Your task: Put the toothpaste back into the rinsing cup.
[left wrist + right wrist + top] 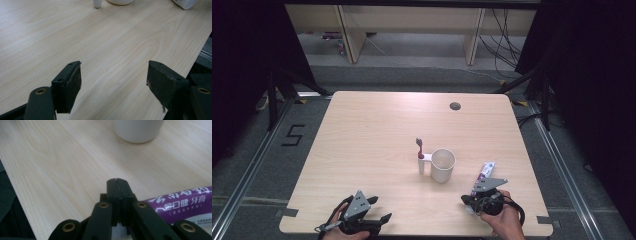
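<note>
I see the purple-and-white toothpaste tube [180,206] lying flat on the bench [372,145], right of the white cup [442,165], just beside my closed right tongs [117,180]; left tongs [113,75] gape empty.

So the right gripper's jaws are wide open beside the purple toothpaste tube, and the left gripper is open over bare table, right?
Not quite. The right gripper view shows the right gripper shut, jaws pressed together, nothing between them, beside the purple toothpaste tube. The left gripper is open over the bare wooden table.
</note>
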`<state>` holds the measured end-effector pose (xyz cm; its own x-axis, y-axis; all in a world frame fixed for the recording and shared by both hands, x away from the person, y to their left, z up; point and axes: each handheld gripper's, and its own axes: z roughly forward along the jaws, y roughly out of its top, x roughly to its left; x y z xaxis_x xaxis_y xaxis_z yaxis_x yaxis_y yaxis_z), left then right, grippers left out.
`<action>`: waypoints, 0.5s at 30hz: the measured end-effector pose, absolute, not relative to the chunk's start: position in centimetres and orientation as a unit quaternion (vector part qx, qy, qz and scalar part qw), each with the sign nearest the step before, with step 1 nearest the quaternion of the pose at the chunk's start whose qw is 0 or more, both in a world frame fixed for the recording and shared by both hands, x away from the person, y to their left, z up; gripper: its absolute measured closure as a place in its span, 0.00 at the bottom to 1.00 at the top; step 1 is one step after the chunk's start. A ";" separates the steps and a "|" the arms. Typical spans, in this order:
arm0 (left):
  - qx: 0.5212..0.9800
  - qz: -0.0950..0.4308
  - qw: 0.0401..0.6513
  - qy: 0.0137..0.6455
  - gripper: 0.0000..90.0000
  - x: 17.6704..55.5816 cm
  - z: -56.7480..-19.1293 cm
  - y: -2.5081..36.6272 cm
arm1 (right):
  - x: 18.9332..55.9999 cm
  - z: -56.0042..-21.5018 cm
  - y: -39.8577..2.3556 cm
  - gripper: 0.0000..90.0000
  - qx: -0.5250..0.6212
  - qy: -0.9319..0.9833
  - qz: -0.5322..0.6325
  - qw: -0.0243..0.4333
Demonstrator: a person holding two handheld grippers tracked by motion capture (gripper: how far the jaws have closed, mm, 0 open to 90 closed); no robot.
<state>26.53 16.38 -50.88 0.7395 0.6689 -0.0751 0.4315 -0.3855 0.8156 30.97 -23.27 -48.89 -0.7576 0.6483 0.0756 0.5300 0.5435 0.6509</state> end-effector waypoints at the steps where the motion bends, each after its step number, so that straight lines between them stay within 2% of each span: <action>1: 0.821 0.136 0.441 0.336 0.30 26.5 -50.9 16.3 | 30.8 -48.8 -23.6 0.99 0.340 0.874 0.335 0.091; 15: 0.820 0.133 0.442 0.339 0.30 26.3 -51.1 16.0 | 28.8 -48.6 -27.4 0.99 0.360 0.868 0.327 0.099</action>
<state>26.35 15.99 -51.10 0.7349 0.6732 -0.0824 0.4386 -0.3791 0.8148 28.76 -27.35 -48.57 -0.7219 0.6890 0.0640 0.5596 0.5269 0.6397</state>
